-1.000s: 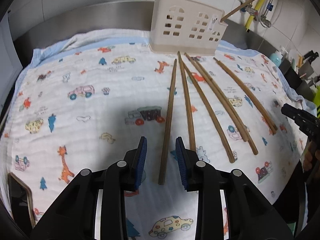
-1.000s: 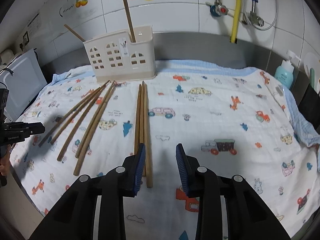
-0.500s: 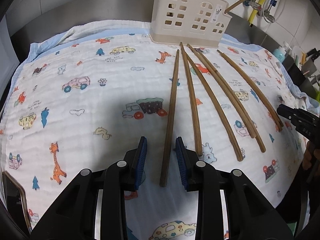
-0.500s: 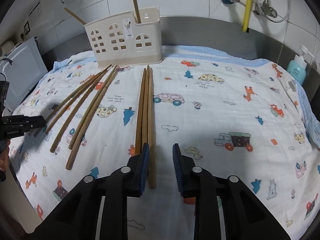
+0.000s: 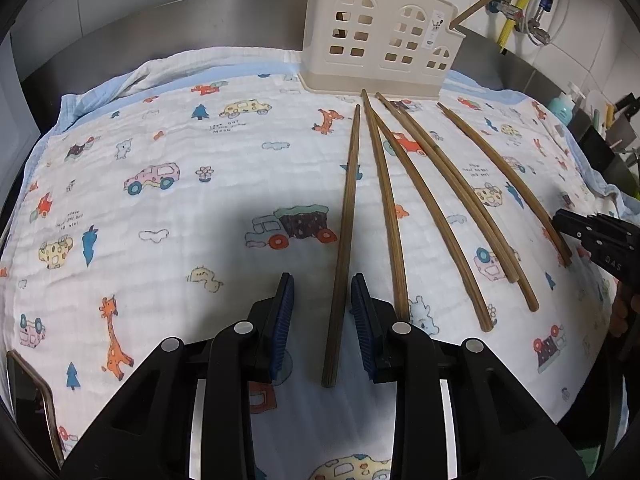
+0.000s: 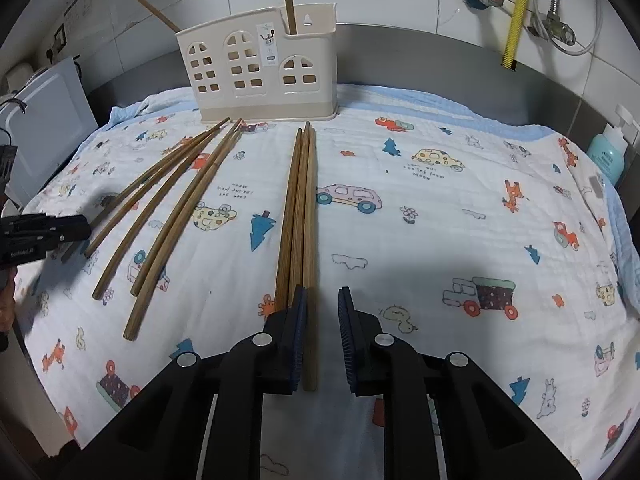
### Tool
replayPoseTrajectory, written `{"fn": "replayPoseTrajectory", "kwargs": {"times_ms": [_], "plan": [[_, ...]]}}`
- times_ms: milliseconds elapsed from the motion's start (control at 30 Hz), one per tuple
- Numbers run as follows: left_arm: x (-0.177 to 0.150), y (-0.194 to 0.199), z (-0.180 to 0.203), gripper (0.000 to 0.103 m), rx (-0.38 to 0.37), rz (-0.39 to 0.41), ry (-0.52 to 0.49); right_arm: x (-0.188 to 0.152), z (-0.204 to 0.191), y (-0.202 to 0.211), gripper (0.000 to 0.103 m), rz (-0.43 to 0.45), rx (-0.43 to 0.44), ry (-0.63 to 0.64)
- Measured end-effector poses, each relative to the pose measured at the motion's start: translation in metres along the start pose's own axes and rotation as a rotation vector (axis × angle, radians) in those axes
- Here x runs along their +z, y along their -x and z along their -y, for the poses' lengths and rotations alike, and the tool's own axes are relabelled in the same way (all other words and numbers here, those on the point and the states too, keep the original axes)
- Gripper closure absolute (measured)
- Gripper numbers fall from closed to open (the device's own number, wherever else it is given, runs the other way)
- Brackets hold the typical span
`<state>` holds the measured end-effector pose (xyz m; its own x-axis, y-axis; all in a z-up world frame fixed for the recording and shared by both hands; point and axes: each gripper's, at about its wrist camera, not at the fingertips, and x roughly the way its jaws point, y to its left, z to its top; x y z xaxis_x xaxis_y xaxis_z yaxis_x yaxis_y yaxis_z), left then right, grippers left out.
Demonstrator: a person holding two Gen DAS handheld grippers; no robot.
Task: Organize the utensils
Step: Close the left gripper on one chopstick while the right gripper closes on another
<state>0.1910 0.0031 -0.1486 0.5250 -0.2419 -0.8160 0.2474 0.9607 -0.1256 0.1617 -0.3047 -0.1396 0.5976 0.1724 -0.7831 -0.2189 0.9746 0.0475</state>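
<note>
Several brown wooden chopsticks lie on a cartoon-print cloth [image 5: 160, 200] in front of a cream utensil holder [image 5: 380, 40] that has two chopsticks standing in it. In the left wrist view my left gripper [image 5: 322, 292] is open, its jaws either side of the near end of the leftmost chopstick [image 5: 344, 240]. In the right wrist view my right gripper [image 6: 322, 304] is open, with the rightmost chopstick [image 6: 310, 240] of a bundle of three between its jaws, next to the left pad. The holder [image 6: 264, 68] stands at the back.
A teal soap bottle [image 6: 606, 152] stands at the right edge, a white appliance [image 6: 40, 128] at the left. Pipes and a yellow hose [image 6: 516, 12] hang on the tiled wall behind. The other gripper shows at each view's edge [image 5: 596, 236] [image 6: 40, 232].
Both grippers have moved forward and down over the chopstick ends. The right gripper's jaws have narrowed somewhat. The chopsticks have not moved.
</note>
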Motion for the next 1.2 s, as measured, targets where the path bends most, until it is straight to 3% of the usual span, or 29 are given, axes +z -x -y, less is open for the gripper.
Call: {"fn": "replayPoseTrajectory", "kwargs": {"times_ms": [367, 467, 600, 1200], "plan": [[-0.003, -0.002, 0.007, 0.074, 0.038, 0.023, -0.023, -0.003, -0.005, -0.003, 0.087, -0.006, -0.025, 0.033], [-0.003, -0.001, 0.010, 0.084, 0.039, 0.025, -0.032, -0.004, -0.002, -0.003, 0.089, 0.000, -0.017, 0.013], [-0.004, -0.002, 0.012, 0.088, 0.038, 0.030, -0.045, -0.006, -0.002, -0.002, 0.091, 0.008, -0.018, 0.009], [-0.001, -0.007, 0.023, 0.093, 0.088, 0.006, -0.096, -0.004, -0.001, 0.001, 0.096, 0.023, -0.026, -0.033]]}}
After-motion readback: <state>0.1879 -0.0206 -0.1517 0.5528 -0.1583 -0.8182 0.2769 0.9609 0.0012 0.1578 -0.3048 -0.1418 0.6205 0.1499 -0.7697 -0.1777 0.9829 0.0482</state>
